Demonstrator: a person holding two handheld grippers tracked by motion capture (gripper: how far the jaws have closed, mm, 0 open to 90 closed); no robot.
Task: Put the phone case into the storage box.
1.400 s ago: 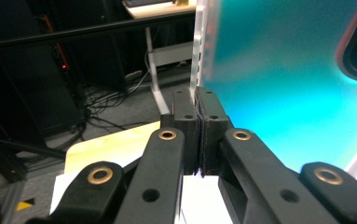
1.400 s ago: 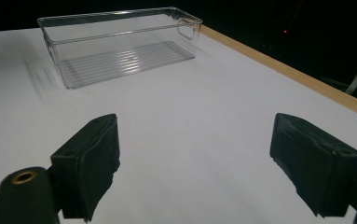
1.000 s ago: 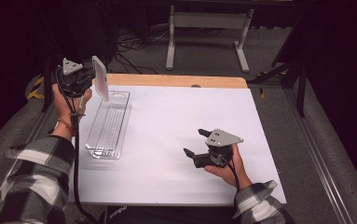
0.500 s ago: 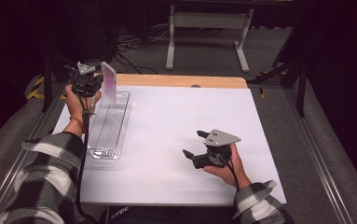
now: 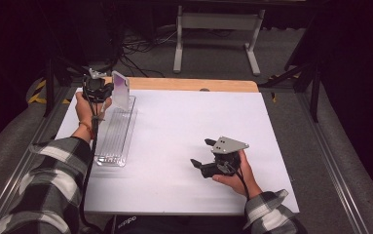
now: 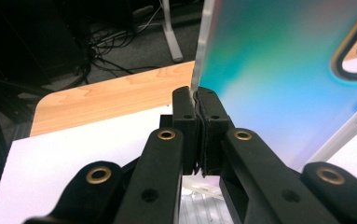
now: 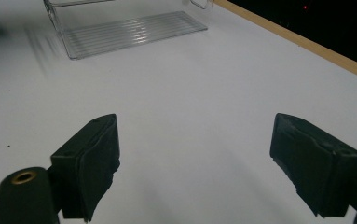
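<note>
- Since a second ago the left gripper (image 5: 107, 90) has carried the thin iridescent plate (image 5: 121, 90) further toward the far left corner of the table (image 5: 184, 122); it was above the rack's middle stretch back then, and now it hangs over the rack's far end.
- Right gripper (image 5: 202, 156) hasn't budged at all, same spot near the front right of the white tabletop.
- Left gripper view: both black jaws are squeezed together on the plate's edge (image 6: 241, 70), so it's clamped tight on it. Pinch point is at the plate's lower corner and the plate rises up and off to one side of the jaws, showing a blue-green-pink sheen.
- From the high view the plate stands roughly upright, a bit tilted, just beside the hand on the side toward the table's middle.
- Clear plastic rack (image 5: 113, 134) lies flat on the white surface, long and narrow, running from the near left toward the far left. Can't tell whether the plate's bottom edge is touching it or is just above.
- Right gripper view: its jaws are spread wide apart (image 7: 195, 163) with nothing between them but bare white table; the rack (image 7: 129, 30) sits well off ahead of them.
- Strip of wooden table edge (image 5: 194, 84) shows past the white sheet at the far side.
- Plaid sleeves on both forearms, and a cable trails from the left gripper down along the arm.
</note>
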